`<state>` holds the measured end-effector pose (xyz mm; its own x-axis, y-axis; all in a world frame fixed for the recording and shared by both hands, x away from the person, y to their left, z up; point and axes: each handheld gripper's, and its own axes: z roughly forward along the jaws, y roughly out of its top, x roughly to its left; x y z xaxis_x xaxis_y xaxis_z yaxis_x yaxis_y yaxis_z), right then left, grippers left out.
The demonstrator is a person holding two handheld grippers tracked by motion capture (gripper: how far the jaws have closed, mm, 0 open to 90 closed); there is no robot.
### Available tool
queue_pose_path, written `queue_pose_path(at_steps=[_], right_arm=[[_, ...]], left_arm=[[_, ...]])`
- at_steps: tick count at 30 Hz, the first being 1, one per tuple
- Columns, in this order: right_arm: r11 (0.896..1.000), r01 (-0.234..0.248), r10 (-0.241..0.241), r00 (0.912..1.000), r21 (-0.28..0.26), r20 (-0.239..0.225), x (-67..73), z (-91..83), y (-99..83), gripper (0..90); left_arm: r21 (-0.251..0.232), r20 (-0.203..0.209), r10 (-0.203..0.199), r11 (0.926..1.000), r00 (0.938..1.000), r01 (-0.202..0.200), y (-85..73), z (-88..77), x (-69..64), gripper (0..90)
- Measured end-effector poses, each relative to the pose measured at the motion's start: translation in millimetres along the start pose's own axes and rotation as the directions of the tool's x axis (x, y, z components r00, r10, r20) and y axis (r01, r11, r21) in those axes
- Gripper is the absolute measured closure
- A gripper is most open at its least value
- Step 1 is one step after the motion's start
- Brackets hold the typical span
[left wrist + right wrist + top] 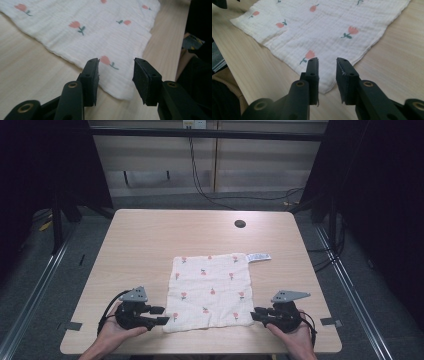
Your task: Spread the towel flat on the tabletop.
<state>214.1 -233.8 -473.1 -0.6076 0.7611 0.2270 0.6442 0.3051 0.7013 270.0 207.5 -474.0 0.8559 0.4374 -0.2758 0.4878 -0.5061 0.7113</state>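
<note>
Down at the bottom of the high view, my left gripper [161, 315] and right gripper [256, 315] sat at the cloth's two near corners, jaws apart, nothing pinched. Between them the flowered cloth [210, 291] lay flat, centre frame, on the wooden table [150, 235]. I figured I was between grabs; next I'd need to close on both corners evenly and lift together.

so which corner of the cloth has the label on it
The far right corner of the cloth: a small white label sticks out from it. The two near corners, by the grippers, and the far left one are bare.
</note>
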Motion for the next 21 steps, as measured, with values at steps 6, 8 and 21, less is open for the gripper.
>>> queue_pose_path(at_steps=[6,8,21], right_arm=[[0.999,0.043,-0.043,0.999,0.002,-0.016,-7.1,11.8,6.0,65.1],[0.998,0.063,-0.063,0.9978,0.021,-0.022,-8.0,17.5,9.1,60.7],[0.978,0.186,-0.188,0.9822,0.091,0.01,-11.3,47.1,16.7,60.3]], left_arm=[[0.017,-0.022,0.019,0.9997,0.9996,-0.018,16.6,15.9,7.6,58.7],[0.027,-0.009,0.03,0.9992,0.9995,-0.03,22.5,21.0,8.4,59.2],[0.078,-0.045,0.049,0.9959,0.9978,-0.046,11.7,36.9,11.3,55.5]])
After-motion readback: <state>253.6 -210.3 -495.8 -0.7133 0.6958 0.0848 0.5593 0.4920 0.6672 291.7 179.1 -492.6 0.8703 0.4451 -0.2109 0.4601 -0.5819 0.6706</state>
